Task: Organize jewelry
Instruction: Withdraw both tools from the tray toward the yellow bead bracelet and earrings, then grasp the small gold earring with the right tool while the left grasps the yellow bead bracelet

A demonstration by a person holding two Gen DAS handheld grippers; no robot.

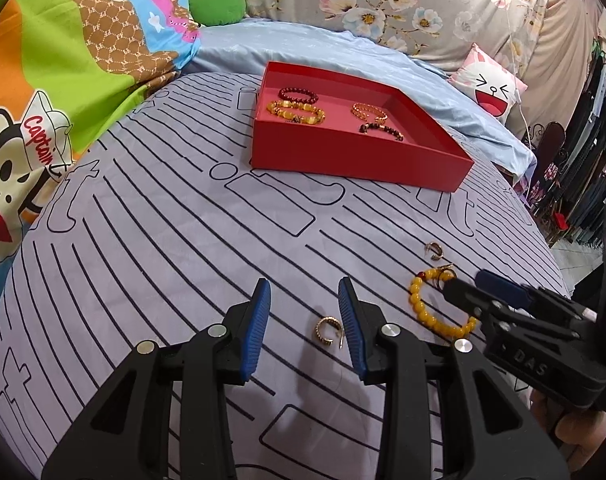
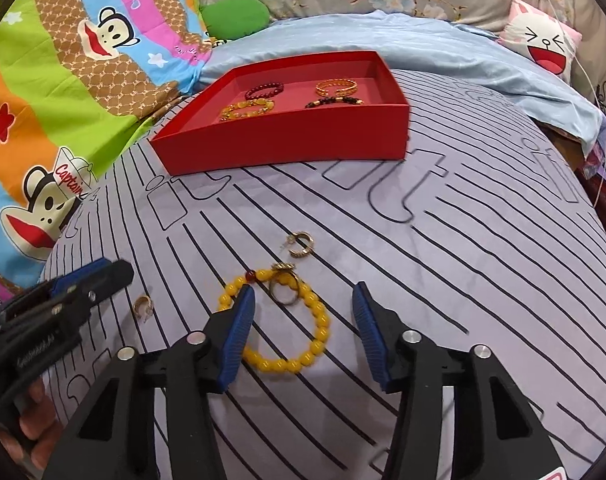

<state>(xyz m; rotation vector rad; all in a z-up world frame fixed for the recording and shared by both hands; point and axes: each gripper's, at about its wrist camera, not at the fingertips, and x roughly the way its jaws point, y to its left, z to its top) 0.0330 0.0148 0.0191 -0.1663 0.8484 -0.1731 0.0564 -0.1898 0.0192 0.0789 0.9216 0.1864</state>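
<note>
From my left wrist view, the right gripper (image 1: 461,282) covers part of the yellow bracelet (image 1: 427,312) and a ring (image 1: 443,276) there. In my right wrist view, the left finger (image 2: 237,332) overlaps that bracelet (image 2: 315,320); the left gripper (image 2: 111,270) is cut by the frame edge.

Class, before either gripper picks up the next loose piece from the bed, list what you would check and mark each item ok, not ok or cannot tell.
1. Left gripper open: ok.
2. Right gripper open: ok.
3. Gold hoop earring lies between the left gripper's fingers: ok.
4. Yellow bead bracelet free of other pieces: not ok, a gold ring lies on it.
5. Red box has bare floor left: ok.
6. Second hoop earring lies clear of the bracelet: ok.
</note>
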